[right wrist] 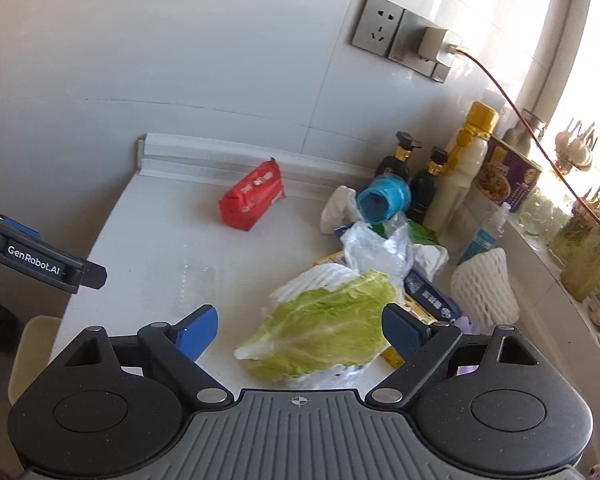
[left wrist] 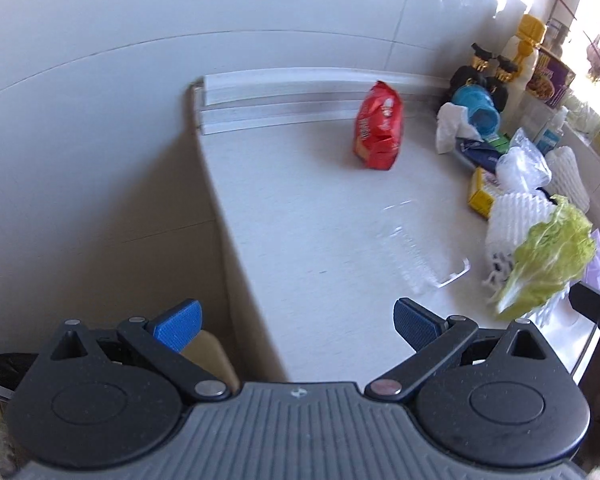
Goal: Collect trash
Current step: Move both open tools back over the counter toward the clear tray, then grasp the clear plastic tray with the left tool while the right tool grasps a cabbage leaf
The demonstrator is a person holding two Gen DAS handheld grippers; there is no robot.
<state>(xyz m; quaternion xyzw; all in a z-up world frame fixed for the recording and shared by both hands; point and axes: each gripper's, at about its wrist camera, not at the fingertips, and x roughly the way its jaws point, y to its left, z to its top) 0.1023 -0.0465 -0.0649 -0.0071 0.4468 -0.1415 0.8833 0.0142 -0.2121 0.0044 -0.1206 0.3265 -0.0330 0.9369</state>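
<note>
Both claws hang wide open with nothing between their blue pads: the left claw (left wrist: 296,322) over the white desk (left wrist: 300,200) near its left edge, the right claw (right wrist: 300,334) just above a pale green cabbage leaf (right wrist: 320,332) lying near the front edge. A red plastic snack packet (right wrist: 252,200) sits alone toward the back edge. Beside the leaf, crumpled clear plastic wrap (right wrist: 376,248), white foam fruit netting (right wrist: 486,284) and a tipped blue cup (right wrist: 384,200) crowd the desk's right side.
</note>
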